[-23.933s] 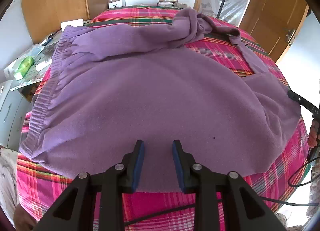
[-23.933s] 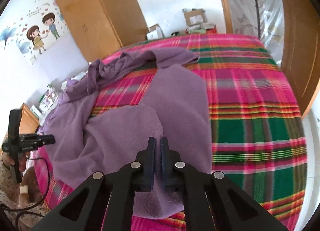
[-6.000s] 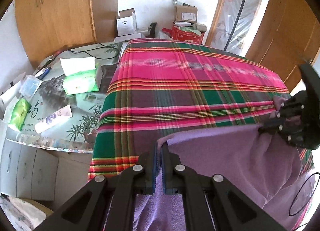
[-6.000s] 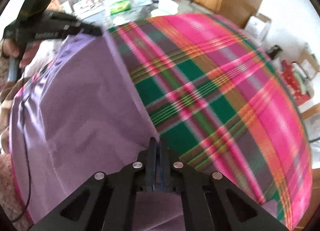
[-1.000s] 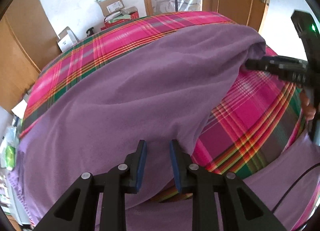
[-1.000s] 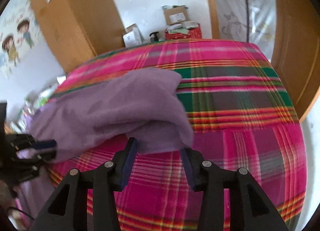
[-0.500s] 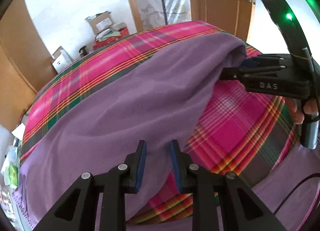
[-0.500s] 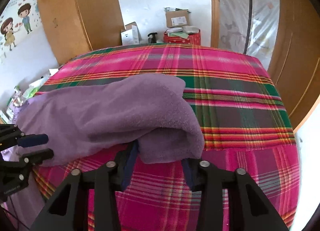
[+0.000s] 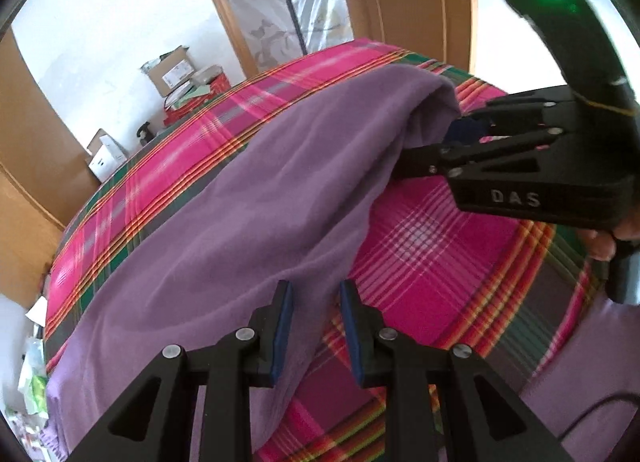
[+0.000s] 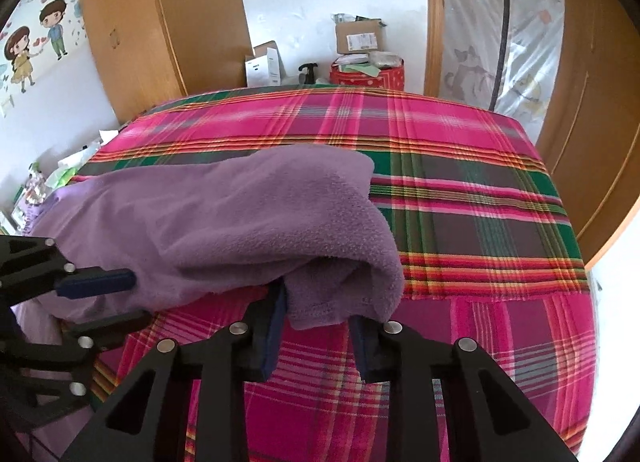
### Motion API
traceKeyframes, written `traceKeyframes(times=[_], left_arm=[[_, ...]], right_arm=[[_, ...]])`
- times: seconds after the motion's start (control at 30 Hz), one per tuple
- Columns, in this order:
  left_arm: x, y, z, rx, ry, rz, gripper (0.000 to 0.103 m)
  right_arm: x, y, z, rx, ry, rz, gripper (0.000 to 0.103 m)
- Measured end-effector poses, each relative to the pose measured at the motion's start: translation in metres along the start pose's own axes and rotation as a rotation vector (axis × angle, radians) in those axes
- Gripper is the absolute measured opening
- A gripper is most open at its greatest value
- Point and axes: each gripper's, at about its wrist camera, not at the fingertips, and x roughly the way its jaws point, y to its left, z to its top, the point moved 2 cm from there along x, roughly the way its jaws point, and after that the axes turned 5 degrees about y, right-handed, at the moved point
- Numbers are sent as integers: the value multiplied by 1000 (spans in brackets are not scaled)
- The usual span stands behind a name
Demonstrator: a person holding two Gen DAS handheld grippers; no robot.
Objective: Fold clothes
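Garment: a purple fleece garment [image 10: 224, 230] is lying in a long folded band across the near part of the bed, stretching from the bed's left edge towards its middle, with more of the same purple cloth hanging over the near edge.

Bed: the pink and green plaid bedspread [image 10: 460, 198] is lying bare over the far half and the right side.

Right gripper: the right gripper [image 10: 318, 328] is reaching at the rolled right end of the fleece from the near edge. Its jaws have just been closing, and the hemmed end of the cloth is hanging between the blue pads. Both pads are sitting right against the fabric, though I cannot tell whether they are pinching it yet.

Left gripper: the left gripper [image 9: 316, 328] is hovering over the near edge of the band, further left along the bed. Its blue pads are standing apart; the fold's edge is running between them, but a gap is showing on each side and nothing is being squeezed.

Hand: a person's fingers [image 9: 600, 246] are wrapping the handle of the right gripper, seen from the left wrist view.

Beyond the bed: cardboard boxes [image 10: 356, 36] and a red tin [image 10: 368, 76] are sitting on the floor past the far edge, between a wooden wardrobe [image 10: 160, 30] and a plastic-covered door.
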Motion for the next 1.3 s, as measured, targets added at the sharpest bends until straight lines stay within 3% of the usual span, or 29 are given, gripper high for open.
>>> traceKeyframes(times=[0.23, 0.37, 0.6, 0.67, 0.73, 1.1, 1.3], left_arm=[[12, -11, 11, 26, 27, 7, 25], [17, -12, 17, 16, 29, -2, 25], [19, -13, 20, 0, 25, 3, 25], [19, -8, 19, -26, 27, -32, 12], [19, -1, 18, -63, 30, -60, 7], [-19, 35, 19, -217, -68, -101, 4], [-43, 63, 16, -297, -139, -72, 4]], right_arm=[[-2, -2, 0, -1, -4, -3, 30], [-7, -1, 1, -23, -23, -35, 17], [-19, -13, 6, 6, -62, -47, 11], [-22, -14, 7, 9, -69, -57, 11], [-24, -16, 9, 13, -74, -64, 11], [-39, -13, 7, -36, -121, -139, 11], [-49, 6, 4, -163, -161, -210, 11]])
